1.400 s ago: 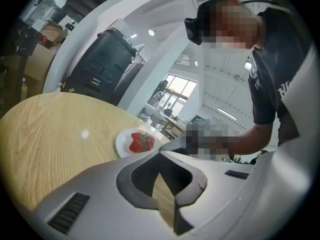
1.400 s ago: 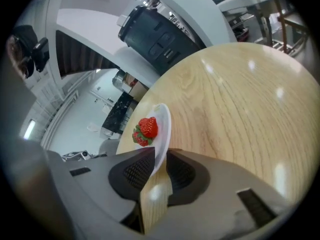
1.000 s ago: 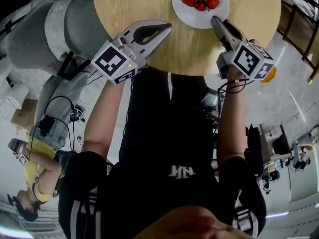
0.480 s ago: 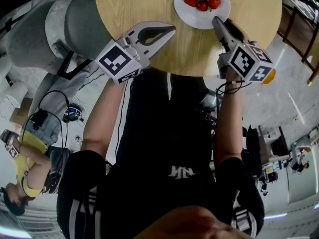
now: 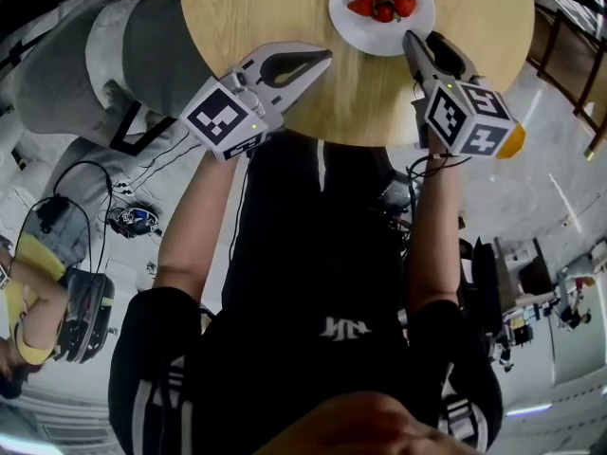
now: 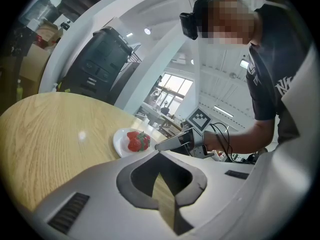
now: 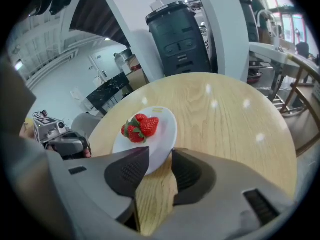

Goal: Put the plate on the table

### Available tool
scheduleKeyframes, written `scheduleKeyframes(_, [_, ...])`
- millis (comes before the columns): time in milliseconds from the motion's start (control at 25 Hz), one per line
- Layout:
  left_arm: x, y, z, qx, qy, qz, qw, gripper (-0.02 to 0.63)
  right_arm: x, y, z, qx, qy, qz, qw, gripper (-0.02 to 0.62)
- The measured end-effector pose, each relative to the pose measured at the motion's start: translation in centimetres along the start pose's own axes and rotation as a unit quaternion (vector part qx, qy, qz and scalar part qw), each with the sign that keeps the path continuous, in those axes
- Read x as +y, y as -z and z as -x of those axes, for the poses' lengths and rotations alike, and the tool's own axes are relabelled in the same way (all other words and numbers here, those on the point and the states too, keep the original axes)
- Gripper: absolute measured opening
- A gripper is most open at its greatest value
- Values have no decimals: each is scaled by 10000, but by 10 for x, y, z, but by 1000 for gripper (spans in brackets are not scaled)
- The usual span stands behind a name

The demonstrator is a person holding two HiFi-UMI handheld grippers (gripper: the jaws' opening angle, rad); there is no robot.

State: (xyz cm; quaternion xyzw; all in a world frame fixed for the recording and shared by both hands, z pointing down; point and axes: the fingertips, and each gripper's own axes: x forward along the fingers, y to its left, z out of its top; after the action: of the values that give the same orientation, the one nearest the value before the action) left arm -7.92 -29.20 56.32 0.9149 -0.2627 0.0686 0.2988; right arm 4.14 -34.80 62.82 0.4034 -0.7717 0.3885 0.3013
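A white plate (image 5: 356, 32) with a few strawberries (image 5: 381, 2) rests on the round wooden table (image 5: 266, 8), towards its right side. My right gripper (image 5: 422, 42) points down at the plate's near edge. In the right gripper view the plate (image 7: 162, 134) has its rim between the jaws of the right gripper (image 7: 160, 157). Those jaws have just been opening and stand apart from the rim. My left gripper (image 5: 325, 55) hovers over the table's near edge, left of the plate, with its tips together and nothing held. The left gripper view shows the plate (image 6: 119, 140) ahead.
A grey upholstered seat (image 5: 114, 55) stands left of the table and a wooden chair (image 5: 569, 45) to its right. Cables (image 5: 133, 221) and another person (image 5: 28, 320) are on the floor at the left. A dark machine (image 7: 180, 34) stands beyond the table.
The right gripper has rolled at the plate's rim, its marker cube now facing differently, and its jaws have spread. The left gripper has kept still. The person at the left has shifted towards the frame's edge.
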Motion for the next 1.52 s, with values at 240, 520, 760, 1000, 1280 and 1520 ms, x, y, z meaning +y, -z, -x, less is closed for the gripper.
scheduleKeyframes(240, [0,1,4,17,28,-12,10000,10,1,-3,1,-9,216,265,9994,153])
scheduleKeyframes(520, [0,-2,7,40,40,-20,10000,11,0,-6,1,51,375,528,9979,160])
scheduleKeyframes(760, [4,-1,9,57,60,-33,10000,9,-3,-3,-2,114,451,568,9973,169])
scheduleKeyframes(1000, [10,1,11,10,74,66,10000,9,-3,-5,-2,-24,410,509,9979,169])
scheduleKeyframes(1280, [8,-24,22,-156,6,39,9999,11,12,-34,30,-571,162,890,9943,94])
scheduleKeyframes(1520, [-10,-78,29,-300,326,-304,9986,9,66,-94,85,-1202,-593,1363,9816,5])
